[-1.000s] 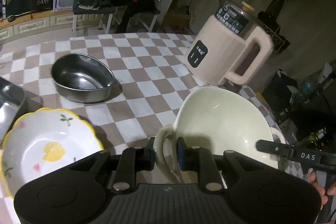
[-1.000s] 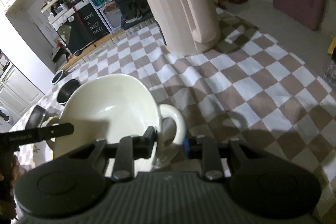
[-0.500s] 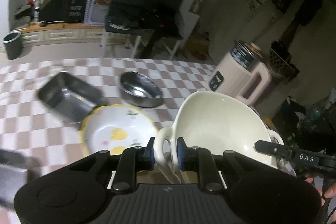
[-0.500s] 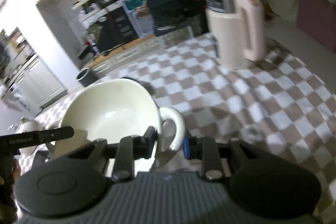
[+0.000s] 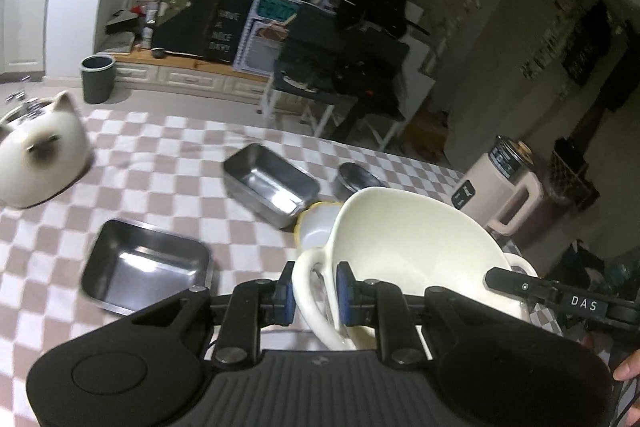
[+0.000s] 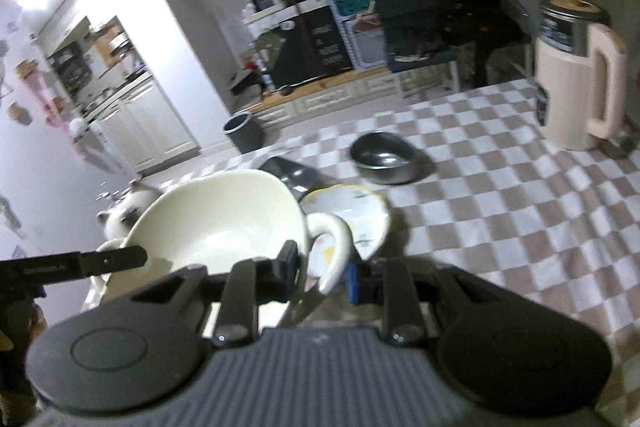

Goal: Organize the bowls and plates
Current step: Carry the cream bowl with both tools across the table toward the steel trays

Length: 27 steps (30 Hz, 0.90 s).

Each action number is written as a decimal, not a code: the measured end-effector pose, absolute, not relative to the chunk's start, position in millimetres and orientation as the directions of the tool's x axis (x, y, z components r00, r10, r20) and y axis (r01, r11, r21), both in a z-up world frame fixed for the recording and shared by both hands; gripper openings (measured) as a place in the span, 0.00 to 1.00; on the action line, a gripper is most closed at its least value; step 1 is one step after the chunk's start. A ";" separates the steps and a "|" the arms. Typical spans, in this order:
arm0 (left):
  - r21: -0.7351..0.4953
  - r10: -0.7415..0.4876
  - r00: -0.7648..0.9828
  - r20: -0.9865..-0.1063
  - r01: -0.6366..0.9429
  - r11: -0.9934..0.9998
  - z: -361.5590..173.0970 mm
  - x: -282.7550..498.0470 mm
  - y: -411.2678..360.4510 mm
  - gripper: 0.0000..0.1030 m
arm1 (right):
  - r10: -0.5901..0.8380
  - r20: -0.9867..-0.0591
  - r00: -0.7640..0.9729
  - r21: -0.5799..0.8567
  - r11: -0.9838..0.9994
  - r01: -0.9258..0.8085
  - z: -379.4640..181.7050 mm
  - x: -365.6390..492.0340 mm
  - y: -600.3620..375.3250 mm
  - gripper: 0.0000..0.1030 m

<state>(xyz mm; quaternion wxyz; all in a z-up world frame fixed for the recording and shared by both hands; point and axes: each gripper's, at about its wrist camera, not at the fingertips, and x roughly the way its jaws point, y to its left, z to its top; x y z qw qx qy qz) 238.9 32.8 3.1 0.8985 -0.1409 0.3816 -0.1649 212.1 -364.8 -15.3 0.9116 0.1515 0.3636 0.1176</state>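
Since the earlier frame you have carried the cream bowl [image 5: 416, 239] up and across the checked surface [image 5: 168, 163]; two steel trays and a cat-shaped pot, unseen before, are now in the left view.

Nearest: your left claw [image 5: 314, 293] is clenched on the bowl's left loop handle [image 5: 308, 291], blue pads pressed to either side of it. Your right claw [image 6: 322, 273] has the opposite loop handle [image 6: 334, 247] between its pads; the jaws are closing slightly and the handle is gripped. The bowl hangs between both claws, clear of the surface and tilted, its hollow facing the cameras.

Just beyond and below the bowl: a yellow-rimmed plate with a lemon print [image 6: 356, 211], lying on the surface, partly hidden by the bowl in both views.

Middle ground: a shallow square steel tray [image 5: 146, 263] at left, and a deeper steel tray [image 5: 270, 185] just beside the plate. A round steel bowl [image 6: 382, 157] sits behind the plate, apart from it.

Far: the white cat-shaped pot [image 5: 40, 163] at the left edge, and a pink electric kettle [image 6: 576, 79] at the right edge, well apart from the dishes.
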 end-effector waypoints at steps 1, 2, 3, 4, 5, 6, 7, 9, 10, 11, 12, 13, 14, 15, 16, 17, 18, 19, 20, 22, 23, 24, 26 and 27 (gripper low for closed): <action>-0.383 -0.400 0.658 -0.638 0.180 0.906 2.8 233.3 40.5 0.20 | 0.333 -0.626 0.705 0.364 0.925 -0.113 -15.7 211.5 -359.1 0.27; -0.387 -0.397 0.661 -0.637 0.172 0.906 2.3 229.3 47.0 0.20 | 0.341 -0.625 0.702 0.368 0.922 -0.121 -16.7 211.0 -354.8 0.27; -0.393 -0.395 0.663 -0.636 0.162 0.905 1.5 224.9 53.5 0.20 | 0.351 -0.623 0.699 0.372 0.919 -0.129 -18.0 210.9 -352.1 0.27; -0.403 -0.395 0.664 -0.635 0.151 0.902 0.1 220.4 59.8 0.19 | 0.360 -0.623 0.695 0.375 0.917 -0.138 -18.9 209.9 -349.0 0.27; -0.415 -0.397 0.665 -0.633 0.141 0.899 -1.4 215.9 66.1 0.19 | 0.366 -0.624 0.691 0.378 0.915 -0.143 -20.5 210.2 -346.7 0.27; -0.422 -0.397 0.665 -0.633 0.133 0.897 -2.8 211.3 71.6 0.19 | 0.370 -0.625 0.687 0.381 0.913 -0.146 -21.4 209.2 -343.9 0.27; -0.423 -0.394 0.665 -0.634 0.128 0.897 -3.8 208.1 75.0 0.19 | 0.375 -0.628 0.682 0.382 0.912 -0.149 -22.9 209.2 -341.9 0.27; -0.420 -0.387 0.665 -0.639 0.120 0.900 -6.9 202.7 82.3 0.19 | 0.384 -0.631 0.674 0.383 0.910 -0.159 -25.7 211.5 -337.1 0.26; -0.421 -0.386 0.663 -0.642 0.116 0.900 -9.0 199.9 85.8 0.19 | 0.388 -0.632 0.671 0.382 0.909 -0.165 -27.2 212.3 -335.2 0.26; -0.422 -0.386 0.658 -0.646 0.113 0.899 -11.0 198.0 88.9 0.19 | 0.391 -0.635 0.666 0.380 0.909 -0.171 -28.1 213.4 -333.0 0.26; -0.424 -0.387 0.654 -0.650 0.110 0.899 -12.9 196.4 91.3 0.19 | 0.393 -0.641 0.659 0.377 0.909 -0.176 -30.7 215.3 -331.8 0.26; -0.429 -0.389 0.649 -0.654 0.106 0.897 -15.2 195.8 94.9 0.19 | 0.395 -0.646 0.653 0.373 0.910 -0.182 -29.7 215.7 -329.4 0.26; -0.440 -0.395 0.644 -0.656 0.099 0.892 -17.7 195.5 98.6 0.19 | 0.398 -0.652 0.645 0.370 0.910 -0.187 -30.7 216.8 -327.2 0.26; -0.458 -0.404 0.640 -0.653 0.092 0.884 -21.0 196.5 102.4 0.19 | 0.400 -0.658 0.638 0.368 0.910 -0.191 -32.5 216.8 -323.2 0.26; -0.476 -0.416 0.637 -0.650 0.086 0.875 -23.9 197.1 106.4 0.19 | 0.402 -0.664 0.630 0.367 0.910 -0.193 -34.6 218.5 -319.5 0.26; -0.489 -0.424 0.633 -0.648 0.080 0.868 -26.5 198.0 109.3 0.19 | 0.402 -0.670 0.624 0.364 0.911 -0.196 -35.9 220.1 -318.0 0.27; -0.495 -0.426 0.629 -0.650 0.075 0.866 -28.6 199.4 110.1 0.19 | 0.400 -0.676 0.619 0.360 0.912 -0.197 -36.8 220.4 -315.0 0.27; -0.494 -0.424 0.625 -0.655 0.071 0.866 -30.6 201.2 110.3 0.19 | 0.399 -0.681 0.615 0.357 0.913 -0.197 -36.8 220.2 -313.2 0.27; -0.490 -0.421 0.622 -0.660 0.069 0.869 -31.6 202.5 110.0 0.19 | 0.397 -0.685 0.611 0.355 0.914 -0.195 -38.9 220.5 -312.2 0.27; -0.484 -0.418 0.614 -0.669 0.067 0.873 -33.8 205.5 107.4 0.19 | 0.391 -0.694 0.605 0.348 0.917 -0.193 -40.5 218.3 -308.8 0.28; -0.483 -0.419 0.609 -0.674 0.065 0.873 -35.6 207.3 106.6 0.19 | 0.388 -0.697 0.603 0.345 0.919 -0.192 -40.8 218.1 -308.6 0.28; -0.485 -0.421 0.601 -0.679 0.063 0.872 -37.9 208.9 105.9 0.19 | 0.385 -0.701 0.601 0.341 0.920 -0.191 -41.1 217.6 -308.7 0.28; -0.488 -0.427 0.585 -0.690 0.059 0.871 -42.8 212.2 104.7 0.19 | 0.379 -0.710 0.594 0.336 0.923 -0.186 -43.4 218.1 -308.8 0.28; -0.492 -0.431 0.576 -0.695 0.056 0.869 -45.2 214.0 104.2 0.19 | 0.375 -0.716 0.589 0.334 0.925 -0.183 -45.5 218.9 -308.7 0.28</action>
